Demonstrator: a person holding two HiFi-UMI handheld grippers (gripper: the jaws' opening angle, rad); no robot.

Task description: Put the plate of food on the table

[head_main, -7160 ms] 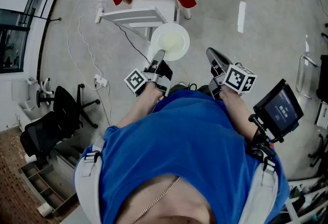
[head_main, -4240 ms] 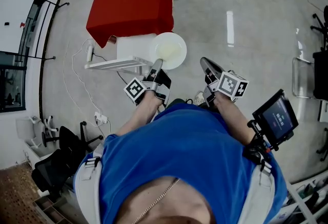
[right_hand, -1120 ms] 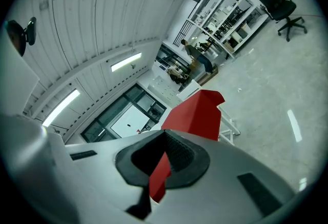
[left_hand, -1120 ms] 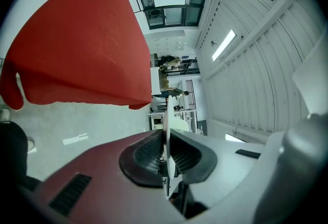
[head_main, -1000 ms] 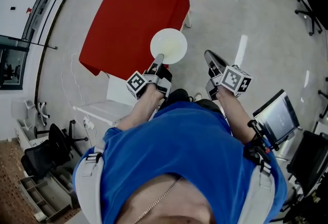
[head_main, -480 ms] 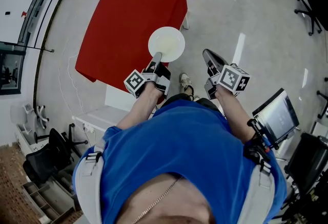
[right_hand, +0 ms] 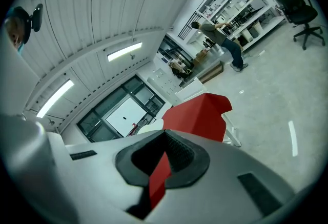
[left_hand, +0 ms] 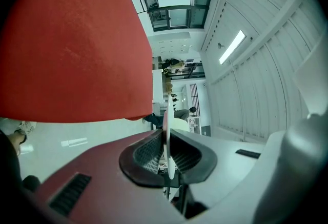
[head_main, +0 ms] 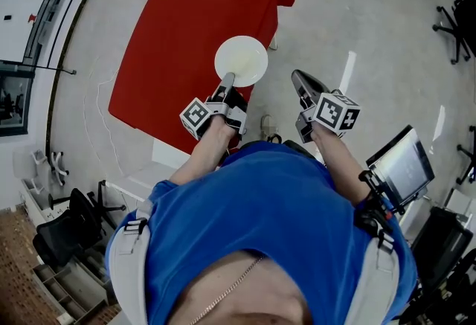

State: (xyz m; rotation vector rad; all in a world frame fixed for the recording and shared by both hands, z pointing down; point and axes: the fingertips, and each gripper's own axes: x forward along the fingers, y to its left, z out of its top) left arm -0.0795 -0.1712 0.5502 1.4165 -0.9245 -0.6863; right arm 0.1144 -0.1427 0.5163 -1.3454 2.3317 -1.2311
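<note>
**Holding the plate over the red table: left claw clamped, right claw empty**

Left gripper (head_main: 229, 81): jaws nearly together, pinching the near rim of the round white plate (head_main: 241, 60). In the left gripper view the two dark ribbed pads of this gripper (left_hand: 167, 138) press on either side of the plate (left_hand: 168, 159), which shows there edge-on as a thin white line. The plate's middle looks pale yellowish from the head view; what the food is cannot be made out.

Right gripper (head_main: 299, 79): just beside the left one and level with it. It carries nothing. In its own view the right gripper (right_hand: 163, 161) shows only a narrow slit between the jaws, with red cloth visible through it.

The plate sits in front of the left claw, over the near right part of the table draped in a red cloth (head_main: 178, 41), close to the cloth's near edge. Whether it touches the cloth cannot be told. The same red-covered table fills the upper left of the left gripper view (left_hand: 66, 43) and stands ahead in the right gripper view (right_hand: 197, 115).

Each gripper carries a cube with square black-and-white markers: left (head_main: 195, 117), right (head_main: 337, 111). Behind them is the blue shirt (head_main: 260, 227) of the person holding both. Pale grey floor (head_main: 357, 11) surrounds the table.
</note>
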